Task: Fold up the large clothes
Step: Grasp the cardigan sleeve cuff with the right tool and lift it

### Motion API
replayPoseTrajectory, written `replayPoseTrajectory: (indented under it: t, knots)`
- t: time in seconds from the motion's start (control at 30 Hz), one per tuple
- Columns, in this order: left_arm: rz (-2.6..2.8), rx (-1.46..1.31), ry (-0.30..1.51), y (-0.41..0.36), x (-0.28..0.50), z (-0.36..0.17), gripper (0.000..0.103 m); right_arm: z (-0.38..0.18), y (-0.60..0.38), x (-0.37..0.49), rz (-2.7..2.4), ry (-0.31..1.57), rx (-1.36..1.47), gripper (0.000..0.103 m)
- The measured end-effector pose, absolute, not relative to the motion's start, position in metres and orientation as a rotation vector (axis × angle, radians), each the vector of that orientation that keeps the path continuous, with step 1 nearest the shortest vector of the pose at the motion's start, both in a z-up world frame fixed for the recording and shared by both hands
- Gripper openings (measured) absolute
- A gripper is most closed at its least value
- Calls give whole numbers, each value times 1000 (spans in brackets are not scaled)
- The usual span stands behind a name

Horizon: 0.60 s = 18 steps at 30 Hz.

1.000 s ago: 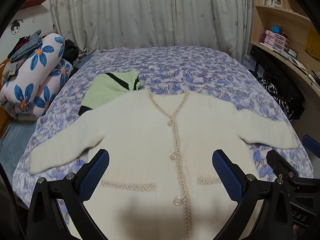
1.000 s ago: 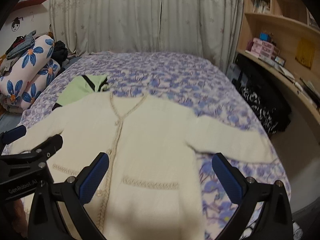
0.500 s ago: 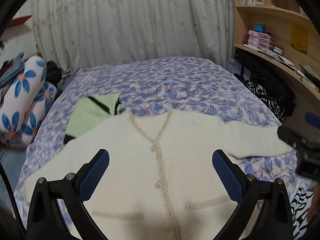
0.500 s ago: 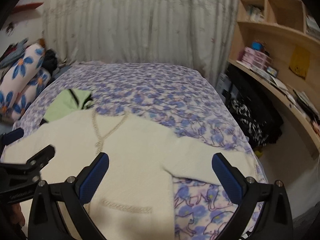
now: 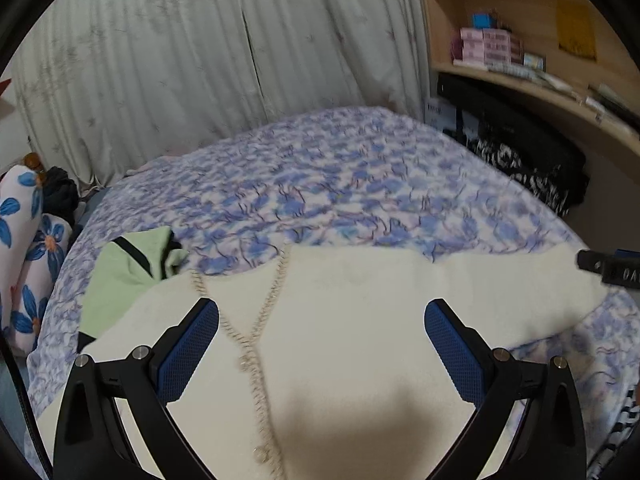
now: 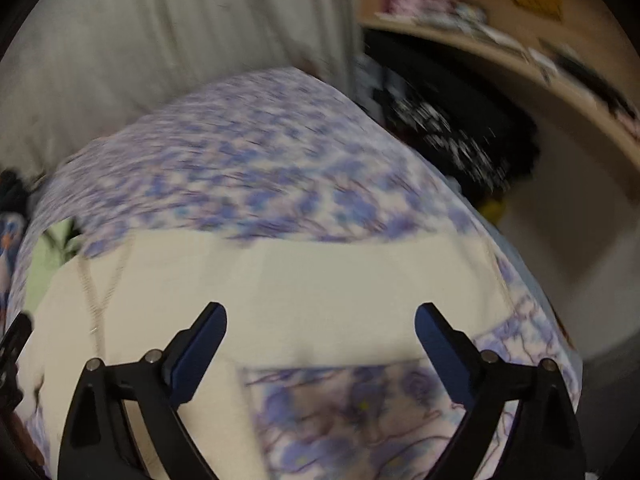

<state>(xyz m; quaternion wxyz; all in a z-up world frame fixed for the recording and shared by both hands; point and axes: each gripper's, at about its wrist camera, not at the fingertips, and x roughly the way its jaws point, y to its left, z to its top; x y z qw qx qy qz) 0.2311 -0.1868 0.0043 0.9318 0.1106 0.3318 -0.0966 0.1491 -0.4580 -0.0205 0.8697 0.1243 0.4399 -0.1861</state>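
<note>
Cardigan: cream cardigan (image 5: 360,320) lies flat and face-up on the floral bedspread (image 5: 340,184), neckline toward the curtain, button band running away from the person.
Sleeve: cardigan's right-hand sleeve (image 6: 360,276) stretches sideways off the body toward the shelf side of the bed, long axis crosswise to the button band; its cuff end lies near the bed edge.
Left gripper: left gripper (image 5: 322,354) hovers over the cardigan's chest, fingers spread wide, nothing between them; the button band passes just inside its left finger.
Right gripper: right gripper (image 6: 320,344) hovers over that sleeve, near where it leaves the body; jaws have just been closing a little but stand wide apart with only cloth below, nothing pinched. View is motion-blurred.
Nearer hand: right one, clearly; the sleeve lies directly ahead of and under its fingers, while from the left gripper it sits well off to the side.
Key relation: sleeve axis runs across the line of the right fingers, so a pinch would catch the cloth across its width; likely next move is to lift and fold the sleeve inward over the cardigan body.
Clutter: green garment (image 5: 128,272) beside the cardigan's far shoulder, partly tucked under it.
Progress: fold not yet begun, by my reading.
</note>
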Motion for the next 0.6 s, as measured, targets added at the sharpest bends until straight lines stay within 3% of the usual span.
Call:
replayPoseTrajectory:
  t: [0.33, 0.6]
  knots:
    - [-178, 248, 773, -232, 279, -78, 102, -107, -572, 141, -572, 1025, 543, 95]
    - [-184, 221, 816, -244, 286, -112, 102, -150, -616, 124, -570, 1009, 796, 95]
